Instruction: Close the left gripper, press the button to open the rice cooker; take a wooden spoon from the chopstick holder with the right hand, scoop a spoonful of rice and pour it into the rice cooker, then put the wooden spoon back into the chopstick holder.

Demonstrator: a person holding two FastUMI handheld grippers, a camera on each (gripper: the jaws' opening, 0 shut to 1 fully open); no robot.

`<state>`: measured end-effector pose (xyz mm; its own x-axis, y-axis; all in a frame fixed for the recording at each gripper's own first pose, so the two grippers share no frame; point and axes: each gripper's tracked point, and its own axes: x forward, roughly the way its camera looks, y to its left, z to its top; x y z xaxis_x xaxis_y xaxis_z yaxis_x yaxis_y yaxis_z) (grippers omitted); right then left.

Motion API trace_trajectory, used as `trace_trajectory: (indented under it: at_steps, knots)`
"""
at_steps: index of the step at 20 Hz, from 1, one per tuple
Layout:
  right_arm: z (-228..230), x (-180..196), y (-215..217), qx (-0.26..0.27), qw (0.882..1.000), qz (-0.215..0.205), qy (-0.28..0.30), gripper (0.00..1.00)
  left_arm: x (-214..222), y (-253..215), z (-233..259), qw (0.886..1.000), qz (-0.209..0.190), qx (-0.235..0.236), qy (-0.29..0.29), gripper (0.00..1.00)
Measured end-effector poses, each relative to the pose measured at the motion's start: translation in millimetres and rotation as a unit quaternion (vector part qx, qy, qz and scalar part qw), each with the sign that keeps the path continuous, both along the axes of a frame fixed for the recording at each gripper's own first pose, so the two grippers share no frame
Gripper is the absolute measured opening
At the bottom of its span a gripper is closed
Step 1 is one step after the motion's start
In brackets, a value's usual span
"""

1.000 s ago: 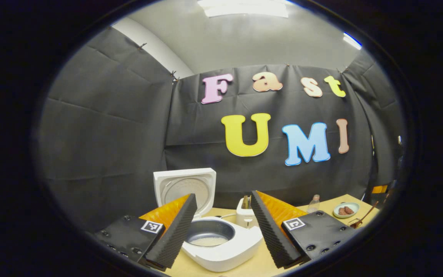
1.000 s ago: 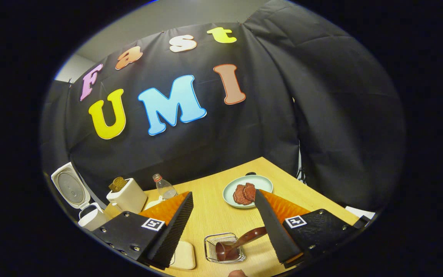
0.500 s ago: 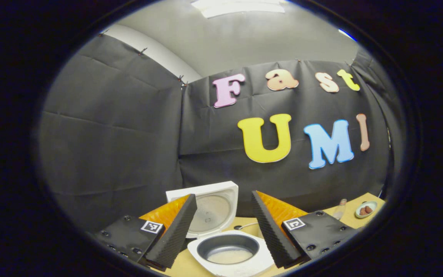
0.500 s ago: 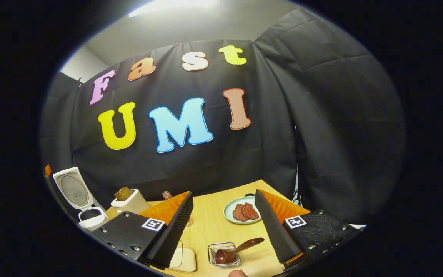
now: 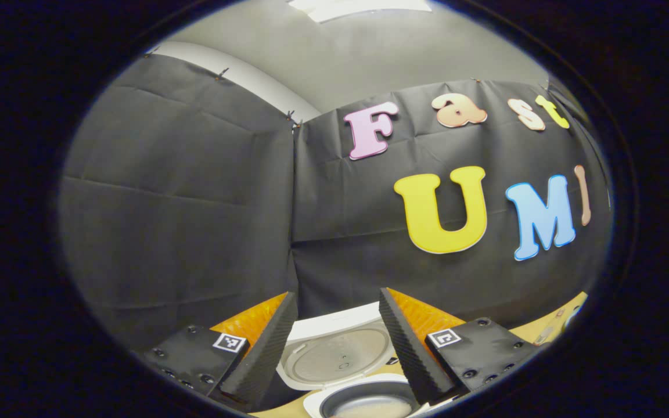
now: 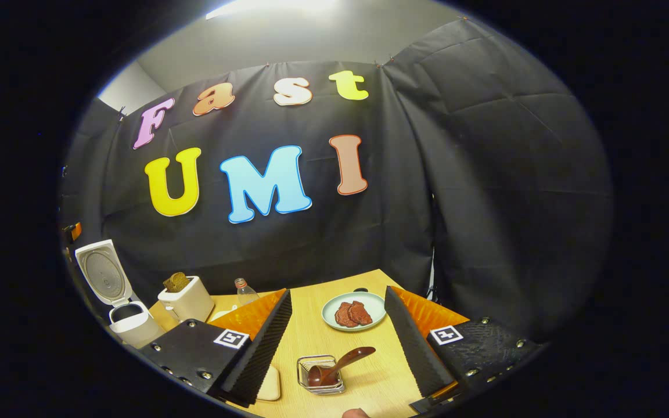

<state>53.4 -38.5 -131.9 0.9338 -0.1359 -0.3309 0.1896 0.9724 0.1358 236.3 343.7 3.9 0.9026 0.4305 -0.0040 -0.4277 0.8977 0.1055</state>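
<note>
Risk is that the wooden spoon, lying tilted in a wire basket on the worktop instead of the chopstick holder, tips out, both hand-held grippers being released.

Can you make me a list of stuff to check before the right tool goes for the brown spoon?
1. White rice cooker lid up: ok, it stands open.
2. Right tool open and empty: ok.
3. Brown wooden spoon easy to grab: ok, its bowl sits in the small wire basket and its handle pokes out to the right, ahead of the tool.
4. Way to the spoon free: ok, the pale green round plate lies farther back, apart from the basket.
5. Left tool out of the way: ok, it is open and empty by the cooker.
6. Rice in the grey inner pot: cannot tell how much, a pale layer shows.
</note>
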Motion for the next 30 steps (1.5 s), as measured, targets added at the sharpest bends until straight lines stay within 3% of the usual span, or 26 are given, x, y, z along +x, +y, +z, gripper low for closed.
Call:
trace_trajectory:
  at_steps: [9,12,13,24,25,26,30]
  knots:
    - [-8,-9,9,-0.019,1.0,-0.003,0.018,0.98,92,57,-54,0.995,0.034,-0.062,0.066,0.98]
    - [-1,-12,19,-0.03,0.999,0.008,0.013,0.98,104,52,-82,0.99,0.024,-0.083,0.109,0.95]
    - [1,-13,25,-0.029,0.999,0.017,0.011,0.98,109,54,-76,0.992,0.023,-0.074,0.096,0.99]
    - [7,12,22,-0.036,0.997,0.063,0.004,0.98,82,20,-78,0.984,0.02,-0.111,0.134,1.0]
    - [8,13,22,-0.034,0.997,0.071,0.003,0.93,76,14,-80,0.984,0.02,-0.112,0.136,1.0]
    - [9,15,20,-0.036,0.996,0.076,0.001,0.98,72,8,-81,0.985,0.019,-0.11,0.135,1.0]
    - [10,19,7,-0.053,0.994,0.097,-0.004,0.98,52,-23,-89,0.986,0.022,-0.1,0.134,1.0]
